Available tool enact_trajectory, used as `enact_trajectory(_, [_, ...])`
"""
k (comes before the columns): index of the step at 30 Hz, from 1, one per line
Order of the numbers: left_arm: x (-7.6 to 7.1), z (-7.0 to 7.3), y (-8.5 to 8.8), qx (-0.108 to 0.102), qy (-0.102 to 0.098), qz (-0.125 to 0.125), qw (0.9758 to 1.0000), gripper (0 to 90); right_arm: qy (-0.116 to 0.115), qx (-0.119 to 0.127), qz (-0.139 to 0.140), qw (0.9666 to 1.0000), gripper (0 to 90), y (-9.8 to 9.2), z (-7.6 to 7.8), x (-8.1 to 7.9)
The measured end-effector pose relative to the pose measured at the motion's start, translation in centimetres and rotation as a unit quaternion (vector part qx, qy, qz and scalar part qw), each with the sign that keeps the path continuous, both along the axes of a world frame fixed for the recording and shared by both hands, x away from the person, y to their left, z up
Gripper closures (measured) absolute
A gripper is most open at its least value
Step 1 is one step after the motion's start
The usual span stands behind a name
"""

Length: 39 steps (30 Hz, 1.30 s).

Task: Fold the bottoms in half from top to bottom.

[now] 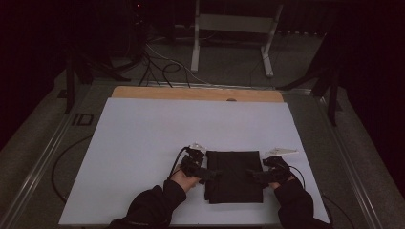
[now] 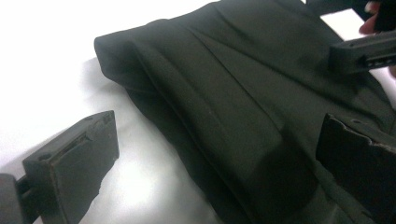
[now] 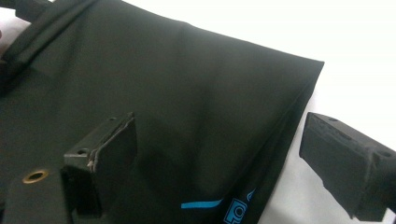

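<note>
A folded black cloth (image 1: 235, 175) lies on the white sheet near the front edge. My left gripper (image 1: 210, 173) reaches over its left edge and my right gripper (image 1: 251, 173) over its right edge. In the left gripper view, the open left gripper (image 2: 217, 156) straddles the cloth's folded edge (image 2: 224, 102), one jaw over the sheet and the other over the fabric. The right gripper (image 3: 219, 161) also stands open across an edge of the cloth (image 3: 154, 93), where a blue printed mark (image 3: 219, 207) shows. Nothing is pinched in either one.
The white sheet (image 1: 143, 143) covers a wooden board (image 1: 191, 93) on the table. Cables (image 1: 62, 162) trail at the left of the board and on the floor behind. A white frame stand (image 1: 234, 28) is beyond the far edge.
</note>
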<state>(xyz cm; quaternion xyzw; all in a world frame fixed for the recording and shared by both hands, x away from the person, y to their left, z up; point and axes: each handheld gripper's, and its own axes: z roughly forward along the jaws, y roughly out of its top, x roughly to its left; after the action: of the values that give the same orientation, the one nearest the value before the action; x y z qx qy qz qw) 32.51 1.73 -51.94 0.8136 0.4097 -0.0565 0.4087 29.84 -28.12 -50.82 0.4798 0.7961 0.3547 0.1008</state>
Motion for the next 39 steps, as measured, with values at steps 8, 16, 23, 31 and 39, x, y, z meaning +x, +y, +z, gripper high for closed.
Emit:
enact_trajectory(8, [-0.1, -0.3, -0.1, -0.005, -0.014, -0.003, 0.9999, 0.0, 0.02, -0.003, -0.013, 0.9997, 11.4, 0.4, -0.7, 0.4])
enact_trajectory(16, [-0.3, -0.2, -0.6, 0.009, -0.019, -0.006, 0.9998, 0.0, 0.018, -0.019, -0.002, 0.9997, 10.6, 0.7, -0.7, 0.3])
enact_trajectory(23, [-0.5, 0.0, -0.5, 0.024, -0.025, 0.013, 0.9993, 17.4, 0.006, -0.057, 0.007, 0.9983, 10.7, 1.4, -0.9, 0.0])
enact_trajectory(31, [-0.9, 0.1, -1.4, 0.04, -0.036, -0.001, 0.9985, 29.9, 0.003, -0.058, 0.022, 0.9981, 30.7, 1.9, -0.5, -0.6])
enact_trajectory(39, [-0.9, 0.0, -1.6, 0.043, -0.039, -0.021, 0.9981, 52.6, 0.007, -0.046, 0.041, 0.9981, 55.4, 2.0, -0.2, -0.7])
